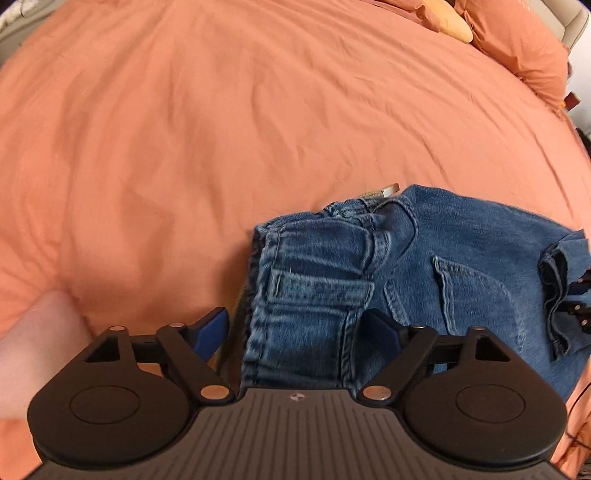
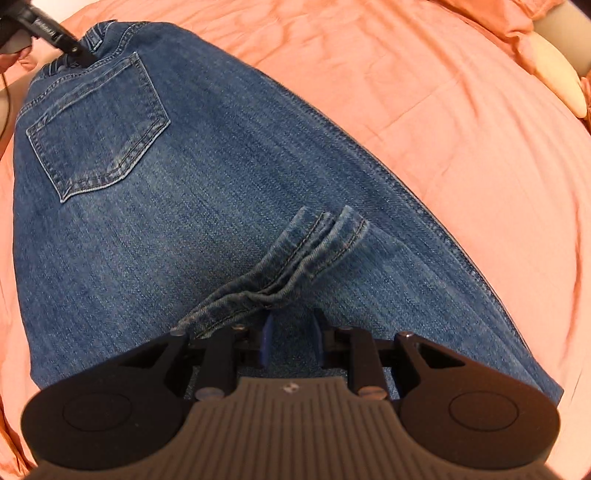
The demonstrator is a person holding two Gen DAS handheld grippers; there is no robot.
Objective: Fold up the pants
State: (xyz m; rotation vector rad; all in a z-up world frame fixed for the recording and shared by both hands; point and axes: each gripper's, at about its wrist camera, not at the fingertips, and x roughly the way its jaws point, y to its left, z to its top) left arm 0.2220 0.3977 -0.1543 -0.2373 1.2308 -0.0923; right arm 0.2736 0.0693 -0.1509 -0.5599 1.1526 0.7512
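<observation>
Spread left fingers [image 1: 218, 328] straddle jeans' [image 1: 424, 266] waistband; right fingers [image 2: 266, 339], parted, show hems [image 2: 295, 258].

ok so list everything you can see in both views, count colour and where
jeans: one pair, blue denim, folded on the bed, hems lying over the leg
bedsheet: one, orange, under the jeans
pillows: number unclear, orange, far right corner of bed
yellow cushion: one, by the pillows
left gripper: black with blue pads, open, at the waistband
right gripper: black with blue pads, part open, just short of the hems
</observation>
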